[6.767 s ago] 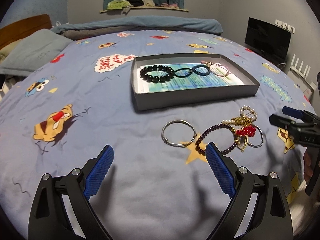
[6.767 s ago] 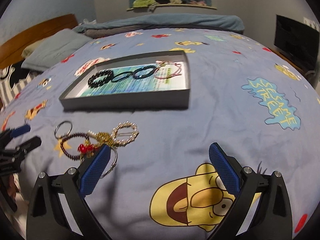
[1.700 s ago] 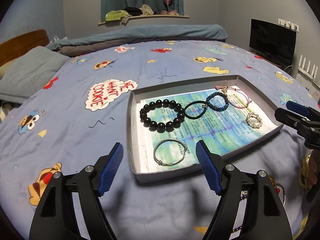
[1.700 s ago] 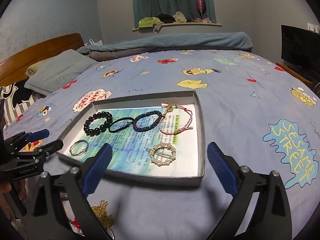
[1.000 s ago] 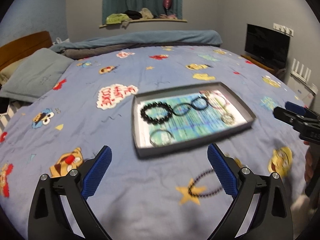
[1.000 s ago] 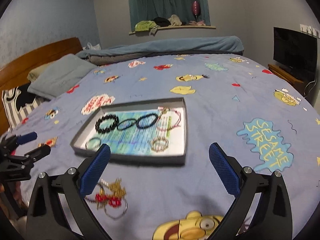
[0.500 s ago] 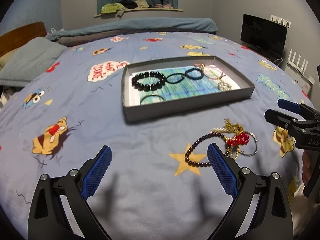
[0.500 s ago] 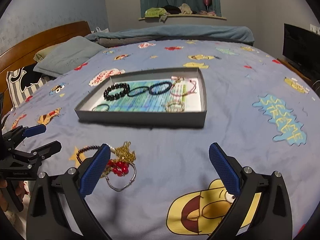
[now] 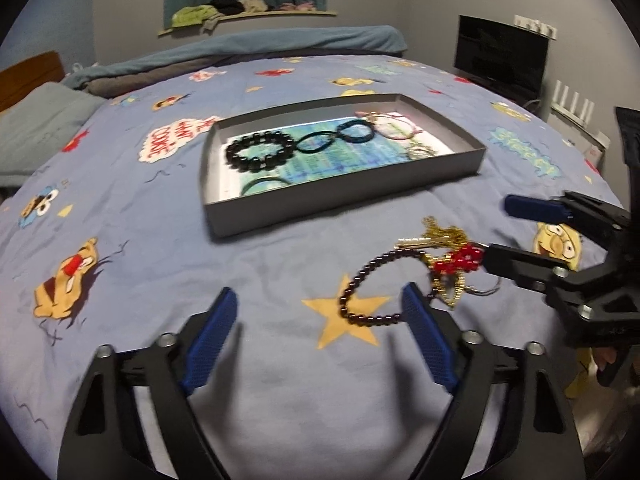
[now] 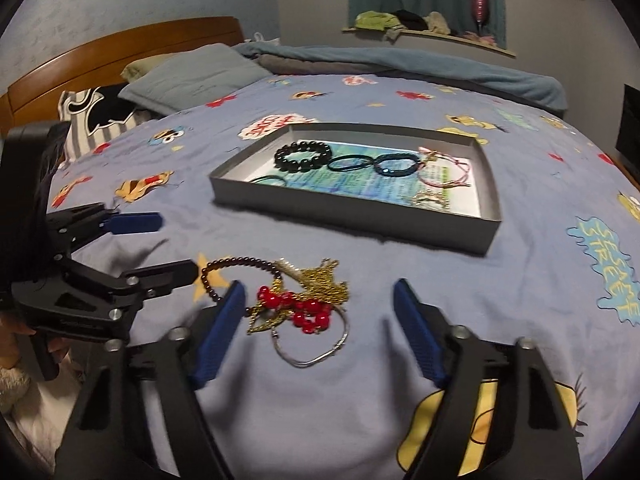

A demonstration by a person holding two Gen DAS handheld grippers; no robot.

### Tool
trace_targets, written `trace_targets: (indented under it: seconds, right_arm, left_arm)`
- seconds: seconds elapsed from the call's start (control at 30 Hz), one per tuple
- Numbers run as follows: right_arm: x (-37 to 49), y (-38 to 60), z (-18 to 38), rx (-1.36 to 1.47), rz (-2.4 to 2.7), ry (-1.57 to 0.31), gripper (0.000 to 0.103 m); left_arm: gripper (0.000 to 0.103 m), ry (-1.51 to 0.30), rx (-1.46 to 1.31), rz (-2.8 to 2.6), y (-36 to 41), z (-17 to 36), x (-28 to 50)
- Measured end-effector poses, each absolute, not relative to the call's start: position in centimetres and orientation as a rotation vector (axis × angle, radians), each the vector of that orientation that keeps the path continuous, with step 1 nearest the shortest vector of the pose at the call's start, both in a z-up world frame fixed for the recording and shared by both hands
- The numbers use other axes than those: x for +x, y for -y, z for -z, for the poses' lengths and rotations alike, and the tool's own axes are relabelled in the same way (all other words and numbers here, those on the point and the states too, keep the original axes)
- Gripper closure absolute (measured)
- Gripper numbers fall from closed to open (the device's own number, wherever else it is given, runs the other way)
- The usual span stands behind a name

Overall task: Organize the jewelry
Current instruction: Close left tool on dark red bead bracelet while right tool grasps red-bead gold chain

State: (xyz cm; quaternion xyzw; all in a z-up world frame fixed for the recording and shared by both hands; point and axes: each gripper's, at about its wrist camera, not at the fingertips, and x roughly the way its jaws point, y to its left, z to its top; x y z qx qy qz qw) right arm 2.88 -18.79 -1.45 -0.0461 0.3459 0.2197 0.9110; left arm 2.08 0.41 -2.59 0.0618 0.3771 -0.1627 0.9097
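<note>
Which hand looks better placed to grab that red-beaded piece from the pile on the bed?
Probably the right gripper: the red-beaded piece lies between its open fingers. The left gripper, also open, points toward the dark bead bracelet instead.

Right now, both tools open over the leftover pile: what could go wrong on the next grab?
1. The red bead cluster, gold chain and silver bangle lie tangled; gripping one may drag the rest.
2. The left tool and right tool converge on one pile; they could collide.
</note>
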Motion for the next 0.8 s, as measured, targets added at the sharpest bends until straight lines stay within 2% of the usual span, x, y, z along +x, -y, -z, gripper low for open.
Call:
trace_targets:
  seconds: [0.07,0.2,0.3,0.53,0.7,0.8]
  right_arm:
    - [2.9,18.5,1.6,-0.093,-0.479,-0.725,0.051]
    - [2.5,17.5,1.7,-0.112,-0.542,-0.731,0.059]
    - [2.2,16.6,1.8,-0.163,-0.554,-0.711,0.062]
    - [2.4,15.3,2.5,-0.241,-0.550,-0.706,0.071]
    - [2.4,14.7,3.2,-0.309,-0.536,-0.710,0.083]
    - [2.5,15.0,3.0,-0.293,-0.525,-0.710,0.086]
  left_arm:
    - [0.039,-0.792,0.145,0.354,0.0,3.0,2.3]
    - [0.061,-0.818,0.159,0.382,0.5,3.9,2.9]
    - [0.068,-0.826,0.146,0.403,0.5,4.1,3.2]
    - [0.072,-0.832,0.194,0.422,1.5,5.0,3.7]
    - [0.095,-0.825,0.244,0.421,1.6,5.0,3.5]
    - [0.097,-0.814,0.261,0.416,1.7,4.8,3.2]
